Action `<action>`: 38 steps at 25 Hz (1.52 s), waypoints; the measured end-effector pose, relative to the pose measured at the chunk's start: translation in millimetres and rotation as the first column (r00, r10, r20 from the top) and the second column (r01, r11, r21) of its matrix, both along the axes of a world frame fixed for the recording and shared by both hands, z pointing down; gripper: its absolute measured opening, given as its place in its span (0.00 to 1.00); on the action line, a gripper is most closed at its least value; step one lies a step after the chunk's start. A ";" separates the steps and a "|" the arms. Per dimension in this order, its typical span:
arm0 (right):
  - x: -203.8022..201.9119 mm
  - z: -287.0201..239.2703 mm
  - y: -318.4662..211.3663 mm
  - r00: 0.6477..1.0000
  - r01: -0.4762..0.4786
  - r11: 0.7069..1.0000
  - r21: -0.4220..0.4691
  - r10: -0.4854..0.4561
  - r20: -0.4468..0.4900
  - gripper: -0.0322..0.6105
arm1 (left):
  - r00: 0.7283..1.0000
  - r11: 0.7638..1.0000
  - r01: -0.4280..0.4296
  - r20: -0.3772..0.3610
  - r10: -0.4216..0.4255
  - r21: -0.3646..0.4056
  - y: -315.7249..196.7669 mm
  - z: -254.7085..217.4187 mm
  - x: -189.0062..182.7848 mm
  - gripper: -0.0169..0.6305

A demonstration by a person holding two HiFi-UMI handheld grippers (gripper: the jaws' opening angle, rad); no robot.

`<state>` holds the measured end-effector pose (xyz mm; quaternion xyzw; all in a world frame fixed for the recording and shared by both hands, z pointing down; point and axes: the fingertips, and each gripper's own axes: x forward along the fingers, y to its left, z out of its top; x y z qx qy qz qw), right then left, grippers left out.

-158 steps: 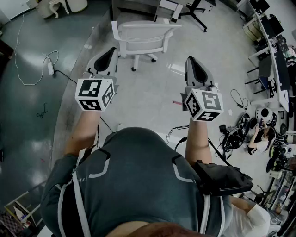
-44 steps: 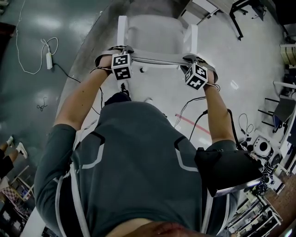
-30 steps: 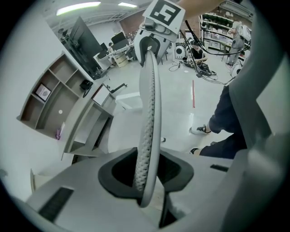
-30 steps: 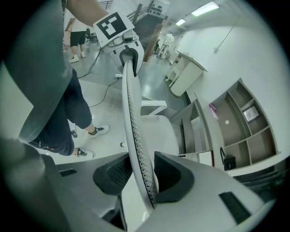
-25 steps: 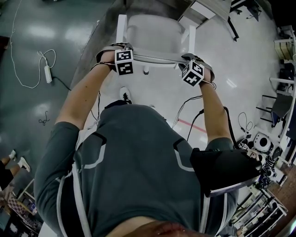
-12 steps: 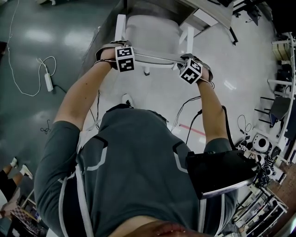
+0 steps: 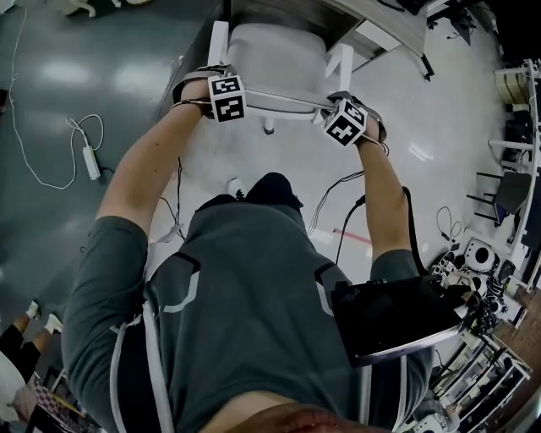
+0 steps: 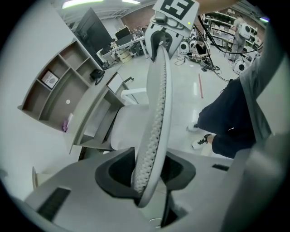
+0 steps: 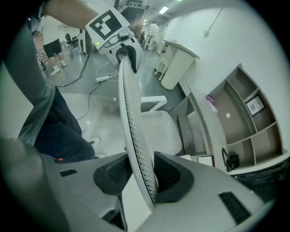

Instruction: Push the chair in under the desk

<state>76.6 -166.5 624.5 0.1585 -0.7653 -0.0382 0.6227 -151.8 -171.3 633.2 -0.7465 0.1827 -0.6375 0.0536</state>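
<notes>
The white chair's backrest (image 7: pixel 279 100) runs across the top of the head view, and its seat (image 7: pixel 275 52) reaches toward the grey desk (image 7: pixel 372 17). My left gripper (image 7: pixel 211 81) straddles the backrest's left end. Its jaws are opening: the perforated backrest edge (image 8: pixel 152 136) stands between the pads, with a gap on the right side. My right gripper (image 7: pixel 355 106) is shut on the backrest's right end, and both pads press the rim (image 9: pixel 136 136). The seat (image 9: pixel 158 129) sits partly beneath the desk edge (image 9: pixel 199 122).
A shelf unit (image 8: pixel 54 86) stands on the desk. A power strip with white cable (image 7: pixel 91 161) lies on the dark floor at left. Cables and gear (image 7: pixel 473 254) crowd the right side. My shoe (image 7: pixel 237 188) is behind the chair, a black pouch (image 7: pixel 397 317) at my hip.
The chair and both grippers have moved forward toward the desk, and the seat sits further under its edge. The person has stepped forward behind it.
</notes>
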 end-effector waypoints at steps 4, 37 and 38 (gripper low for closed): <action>-5.5 -1.3 -14.4 1.000 0.001 1.000 0.001 -0.001 0.004 0.28 | 1.000 1.000 -0.018 0.003 0.018 -0.004 -17.2 -0.1 -5.4 0.24; -68.2 -2.5 -162.9 0.999 0.002 1.000 -0.024 -0.001 0.050 0.26 | 0.993 0.999 -0.014 0.118 0.018 -0.033 -186.8 -1.5 -71.0 0.24; -68.3 -2.5 -167.7 0.999 0.003 1.000 -0.026 -0.002 0.051 0.26 | 0.993 0.999 -0.014 0.121 0.018 -0.032 -192.4 -1.3 -71.0 0.24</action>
